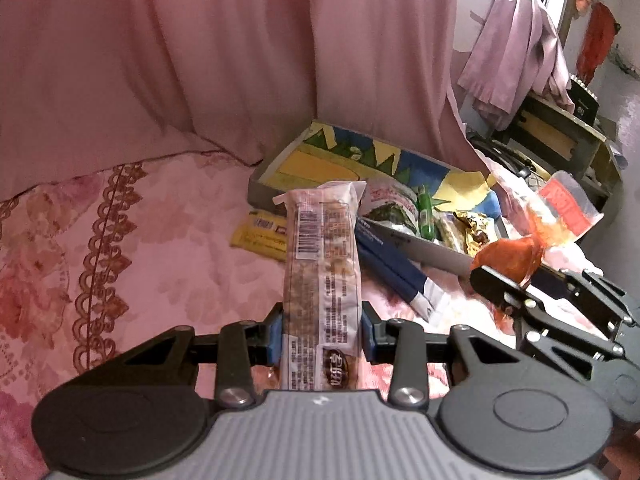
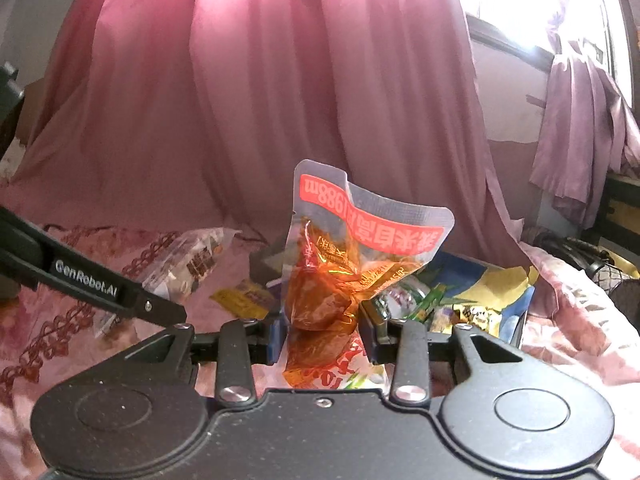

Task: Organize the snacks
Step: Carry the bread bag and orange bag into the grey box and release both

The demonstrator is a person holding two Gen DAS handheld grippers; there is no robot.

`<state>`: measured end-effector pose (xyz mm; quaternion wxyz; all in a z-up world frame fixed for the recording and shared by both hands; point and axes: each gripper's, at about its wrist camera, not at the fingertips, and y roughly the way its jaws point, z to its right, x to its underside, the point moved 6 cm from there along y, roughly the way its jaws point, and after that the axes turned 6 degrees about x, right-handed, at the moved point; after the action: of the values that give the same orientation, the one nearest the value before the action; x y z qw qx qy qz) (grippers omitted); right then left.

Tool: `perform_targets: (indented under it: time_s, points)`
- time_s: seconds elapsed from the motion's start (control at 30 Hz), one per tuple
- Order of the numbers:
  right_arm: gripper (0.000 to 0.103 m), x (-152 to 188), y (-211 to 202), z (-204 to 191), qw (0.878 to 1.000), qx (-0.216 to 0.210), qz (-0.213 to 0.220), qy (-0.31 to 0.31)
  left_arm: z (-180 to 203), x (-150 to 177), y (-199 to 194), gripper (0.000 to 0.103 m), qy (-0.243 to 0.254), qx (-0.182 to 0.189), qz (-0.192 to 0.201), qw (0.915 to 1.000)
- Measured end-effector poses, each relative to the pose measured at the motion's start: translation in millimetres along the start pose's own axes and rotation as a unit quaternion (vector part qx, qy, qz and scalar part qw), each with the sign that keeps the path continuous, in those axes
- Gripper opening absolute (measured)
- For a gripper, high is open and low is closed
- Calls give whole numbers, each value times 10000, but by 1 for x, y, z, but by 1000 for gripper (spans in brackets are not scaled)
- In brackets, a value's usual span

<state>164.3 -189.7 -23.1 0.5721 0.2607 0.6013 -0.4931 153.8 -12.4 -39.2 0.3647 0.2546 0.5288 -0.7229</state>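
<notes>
My left gripper [image 1: 322, 330] is shut on a long clear-wrapped snack bar [image 1: 320, 256] with a barcode, held above the bed. My right gripper [image 2: 322, 334] is shut on a red-orange sauce snack pouch [image 2: 340, 264]; that pouch also shows in the left wrist view [image 1: 516, 256], at the right beside the box. A shallow grey cardboard box [image 1: 276, 168] with a colourful lining lies ahead and holds several snacks, among them a seaweed pack [image 1: 390, 212] and a green tube [image 1: 426, 216]. The box also shows in the right wrist view [image 2: 516, 320].
A yellow packet [image 1: 262, 236] and a dark blue packet [image 1: 394, 270] lie on the floral pink bedspread [image 1: 140, 240] in front of the box. Pink curtains [image 1: 240, 60] hang behind. A dark shelf unit [image 1: 560, 136] stands at the far right.
</notes>
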Motion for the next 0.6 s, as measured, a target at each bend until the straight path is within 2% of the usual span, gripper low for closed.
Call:
perform_targets:
  time_s: [0.6]
  points:
    - [40,-13,30,39,9973,225,456,534,14,-30,31,41,95,-48,235,9997]
